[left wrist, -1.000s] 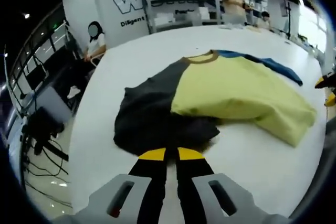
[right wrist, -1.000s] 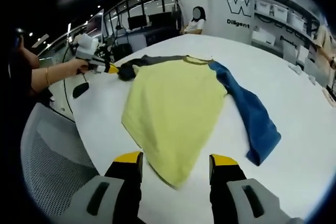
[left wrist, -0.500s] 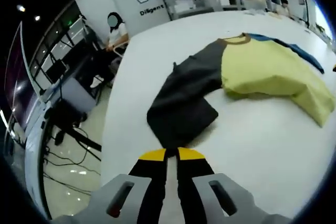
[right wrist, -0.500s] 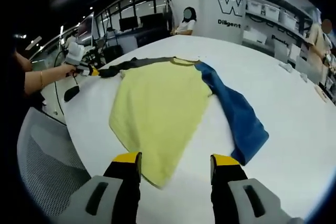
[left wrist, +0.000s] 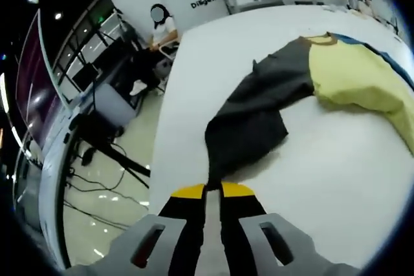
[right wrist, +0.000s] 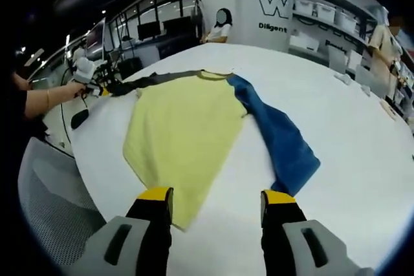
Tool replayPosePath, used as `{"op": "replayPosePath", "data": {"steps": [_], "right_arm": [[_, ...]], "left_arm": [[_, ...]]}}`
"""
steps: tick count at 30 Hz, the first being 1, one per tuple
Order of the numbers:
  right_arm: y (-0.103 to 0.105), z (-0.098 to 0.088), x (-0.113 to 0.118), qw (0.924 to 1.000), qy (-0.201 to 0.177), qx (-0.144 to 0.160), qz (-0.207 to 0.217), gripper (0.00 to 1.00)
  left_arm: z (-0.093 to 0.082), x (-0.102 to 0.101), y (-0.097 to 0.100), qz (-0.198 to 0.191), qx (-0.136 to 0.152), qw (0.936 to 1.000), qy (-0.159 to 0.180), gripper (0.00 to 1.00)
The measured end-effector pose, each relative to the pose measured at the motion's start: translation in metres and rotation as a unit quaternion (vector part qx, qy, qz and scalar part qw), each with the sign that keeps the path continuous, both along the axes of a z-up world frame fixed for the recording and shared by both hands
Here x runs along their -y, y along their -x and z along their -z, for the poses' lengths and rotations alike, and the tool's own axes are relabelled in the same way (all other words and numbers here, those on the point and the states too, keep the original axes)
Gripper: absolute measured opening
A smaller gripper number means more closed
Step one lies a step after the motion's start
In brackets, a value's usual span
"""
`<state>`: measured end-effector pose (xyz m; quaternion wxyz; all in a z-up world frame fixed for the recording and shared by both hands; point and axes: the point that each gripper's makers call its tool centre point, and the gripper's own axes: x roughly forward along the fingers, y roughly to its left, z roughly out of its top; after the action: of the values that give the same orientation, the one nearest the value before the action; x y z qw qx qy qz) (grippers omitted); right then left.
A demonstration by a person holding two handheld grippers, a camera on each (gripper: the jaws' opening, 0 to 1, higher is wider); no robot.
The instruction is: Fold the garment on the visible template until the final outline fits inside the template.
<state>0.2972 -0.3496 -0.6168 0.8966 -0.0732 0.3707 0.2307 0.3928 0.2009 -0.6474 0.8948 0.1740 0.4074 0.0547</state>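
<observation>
- Left gripper (left wrist: 213, 191): jaws pinched together on the cuff end of the dark grey sleeve (left wrist: 252, 127); the sleeve runs from the tips toward 1 o'clock, up to the yellow body.
- Right gripper (right wrist: 217, 201): jaws spread wide, nothing between them; the tips sit over the white table (right wrist: 362, 159), with the yellow hem corner just ahead of the left jaw.
- Garment (right wrist: 184, 130): laid flat on the table; yellow body in the centre, collar at 12 o'clock, blue sleeve (right wrist: 278, 137) trailing toward 4 o'clock.
- Right gripper view adds: full garment outline, the blue sleeve end to end, the left gripper far off at 9 o'clock held by a hand (right wrist: 68, 90) with the grey sleeve stretched to it, and a grey mesh chair (right wrist: 52, 205) at 7 o'clock.
- Left gripper view adds: close look at the grey sleeve, wrinkled and partly lifted near the tips; the yellow body (left wrist: 362, 82) bunched at 2 o'clock with a thin blue edge behind it; the floor with cables (left wrist: 97, 185) at 8 o'clock.
- No template outline can be made out on the table.
- Room: white wall with large lettering (right wrist: 279, 6), shelving with bins (right wrist: 330, 21), a seated person (right wrist: 217, 30) at the far table edge, and a standing person (right wrist: 383, 46) at 2 o'clock.
</observation>
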Motion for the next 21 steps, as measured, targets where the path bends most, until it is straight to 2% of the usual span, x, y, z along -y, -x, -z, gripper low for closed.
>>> {"op": "replayPosePath", "data": {"steps": [3, 6, 9, 13, 16, 21], "right_arm": [[-0.002, -0.002, 0.002, 1.0000, -0.001, 0.003, 0.005, 0.52], [-0.003, -0.006, -0.002, 0.9999, -0.005, 0.009, 0.004, 0.53], [-0.006, -0.010, -0.007, 0.9998, -0.010, 0.015, 0.000, 0.55], [-0.008, -0.016, -0.018, 0.9996, -0.014, 0.023, -0.014, 0.60], [-0.011, -0.020, -0.026, 0.9991, -0.021, 0.030, -0.022, 0.63], [-0.014, -0.025, -0.036, 0.9984, -0.029, 0.035, -0.035, 0.68]], "left_arm": [[-0.003, 0.000, 0.003, -0.007, 0.004, 1.0000, 0.002, 0.13], [-0.008, 0.008, 0.003, 0.001, 0.018, 0.9998, 0.012, 0.30], [-0.016, 0.023, 0.001, 0.026, 0.036, 0.9988, 0.020, 0.39], [-0.020, 0.039, 0.002, 0.046, 0.045, 0.9973, 0.035, 0.57], [-0.024, 0.055, 0.004, 0.060, 0.054, 0.9949, 0.061, 0.66], [-0.033, 0.073, 0.006, 0.079, 0.072, 0.9909, 0.082, 0.80]]}}
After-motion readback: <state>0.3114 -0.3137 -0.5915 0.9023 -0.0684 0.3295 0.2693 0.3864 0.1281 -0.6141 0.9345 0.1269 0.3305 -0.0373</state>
